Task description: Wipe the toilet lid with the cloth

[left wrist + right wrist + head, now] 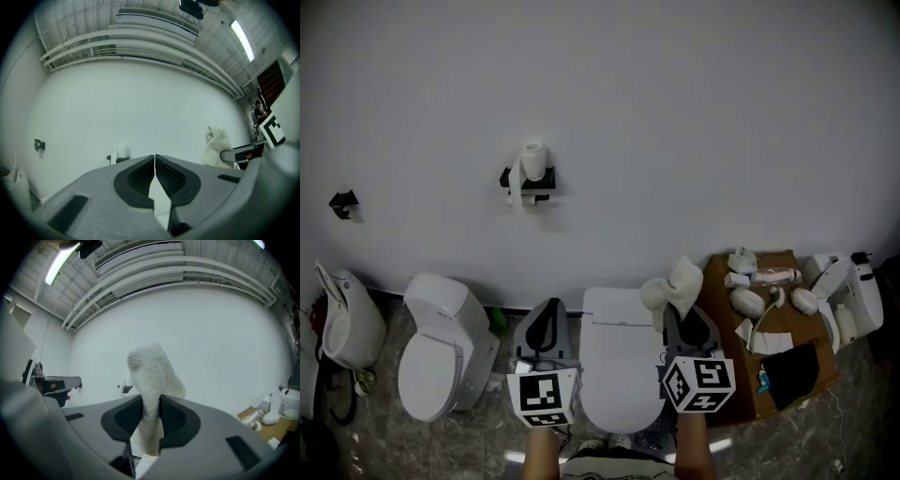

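A white toilet with its lid (619, 361) down stands against the wall, straight below me. My right gripper (678, 314) is shut on a cream cloth (673, 286), held up over the lid's right rear corner. In the right gripper view the cloth (152, 380) sticks up between the pads. My left gripper (547, 314) hangs to the left of the toilet with its jaws together and nothing in them (154, 161). From the left gripper view the cloth (217, 145) shows at the right.
A second white toilet (441, 352) stands to the left, with a urinal-like fixture (342, 319) beyond it. A toilet-roll holder (530, 178) is on the wall. A brown board (787, 375) with bottles and rags lies to the right.
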`<state>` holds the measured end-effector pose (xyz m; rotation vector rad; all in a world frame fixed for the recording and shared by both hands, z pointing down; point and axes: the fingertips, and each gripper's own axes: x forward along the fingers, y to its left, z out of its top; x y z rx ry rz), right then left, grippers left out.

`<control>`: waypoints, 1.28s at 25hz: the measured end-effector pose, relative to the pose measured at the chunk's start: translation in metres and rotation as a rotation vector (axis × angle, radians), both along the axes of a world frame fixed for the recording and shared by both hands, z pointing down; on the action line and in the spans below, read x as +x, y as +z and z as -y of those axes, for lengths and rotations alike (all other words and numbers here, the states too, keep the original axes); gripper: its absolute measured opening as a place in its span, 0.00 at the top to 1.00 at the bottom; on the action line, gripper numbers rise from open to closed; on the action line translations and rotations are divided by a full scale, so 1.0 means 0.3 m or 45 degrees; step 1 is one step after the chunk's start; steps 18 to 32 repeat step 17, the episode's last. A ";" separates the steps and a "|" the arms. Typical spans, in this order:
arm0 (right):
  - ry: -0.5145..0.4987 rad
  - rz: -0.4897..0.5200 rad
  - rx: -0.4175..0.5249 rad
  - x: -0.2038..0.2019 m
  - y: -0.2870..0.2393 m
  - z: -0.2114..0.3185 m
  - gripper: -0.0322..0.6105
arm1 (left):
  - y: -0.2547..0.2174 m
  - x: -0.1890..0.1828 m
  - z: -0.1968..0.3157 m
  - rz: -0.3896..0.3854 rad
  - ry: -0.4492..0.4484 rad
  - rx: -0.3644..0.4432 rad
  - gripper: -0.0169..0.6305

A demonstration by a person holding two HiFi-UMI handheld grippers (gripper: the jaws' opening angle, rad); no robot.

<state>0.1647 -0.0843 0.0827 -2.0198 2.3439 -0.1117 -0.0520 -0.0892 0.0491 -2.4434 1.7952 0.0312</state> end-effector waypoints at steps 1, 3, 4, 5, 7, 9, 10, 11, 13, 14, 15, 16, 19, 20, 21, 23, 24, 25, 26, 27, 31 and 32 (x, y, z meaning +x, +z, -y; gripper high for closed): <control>-0.001 0.001 -0.001 -0.001 0.001 0.001 0.81 | 0.003 -0.001 0.001 0.000 0.000 -0.002 0.95; -0.001 0.003 -0.002 -0.002 0.003 0.001 0.81 | 0.004 -0.001 0.002 0.001 0.002 -0.001 0.95; -0.001 0.004 -0.002 -0.001 0.003 0.001 0.81 | 0.004 0.000 0.002 0.001 0.003 -0.001 0.95; 0.000 0.004 -0.003 0.000 0.004 0.001 0.81 | 0.003 0.001 0.002 0.001 0.004 -0.001 0.95; 0.003 0.005 -0.005 0.002 0.007 -0.001 0.81 | 0.004 0.003 0.001 0.005 0.005 -0.001 0.95; 0.007 0.006 -0.008 0.003 0.011 -0.001 0.81 | 0.006 0.003 0.002 0.006 0.005 -0.001 0.95; 0.008 0.007 -0.010 0.003 0.013 0.000 0.81 | 0.007 0.002 0.004 0.007 0.004 -0.001 0.95; 0.009 0.007 -0.011 0.002 0.015 0.002 0.81 | 0.008 0.001 0.007 0.008 0.004 -0.002 0.95; 0.010 0.008 -0.013 0.002 0.017 0.007 0.81 | 0.010 -0.003 0.011 0.010 0.001 -0.004 0.95; 0.011 0.009 -0.013 0.003 0.018 0.008 0.81 | 0.011 -0.004 0.014 0.010 0.000 -0.005 0.95; 0.013 0.010 -0.013 0.003 0.019 0.011 0.81 | 0.013 -0.005 0.016 0.009 -0.002 -0.005 0.95; 0.014 0.011 -0.013 0.004 0.020 0.013 0.81 | 0.014 -0.007 0.019 0.009 -0.003 -0.006 0.95; 0.015 0.012 -0.012 0.005 0.020 0.015 0.81 | 0.015 -0.008 0.022 0.009 -0.004 -0.006 0.95; 0.015 0.012 -0.012 0.005 0.020 0.015 0.81 | 0.015 -0.008 0.022 0.009 -0.004 -0.006 0.95; 0.015 0.012 -0.012 0.005 0.020 0.015 0.81 | 0.015 -0.008 0.022 0.009 -0.004 -0.006 0.95; 0.015 0.012 -0.012 0.005 0.020 0.015 0.81 | 0.015 -0.008 0.022 0.009 -0.004 -0.006 0.95; 0.015 0.012 -0.012 0.005 0.020 0.015 0.81 | 0.015 -0.008 0.022 0.009 -0.004 -0.006 0.95; 0.015 0.012 -0.012 0.005 0.020 0.015 0.81 | 0.015 -0.008 0.022 0.009 -0.004 -0.006 0.95; 0.015 0.012 -0.012 0.005 0.020 0.015 0.81 | 0.015 -0.008 0.022 0.009 -0.004 -0.006 0.95; 0.015 0.012 -0.012 0.005 0.020 0.015 0.81 | 0.015 -0.008 0.022 0.009 -0.004 -0.006 0.95; 0.015 0.012 -0.012 0.005 0.020 0.015 0.81 | 0.015 -0.008 0.022 0.009 -0.004 -0.006 0.95; 0.015 0.012 -0.012 0.005 0.020 0.015 0.81 | 0.015 -0.008 0.022 0.009 -0.004 -0.006 0.95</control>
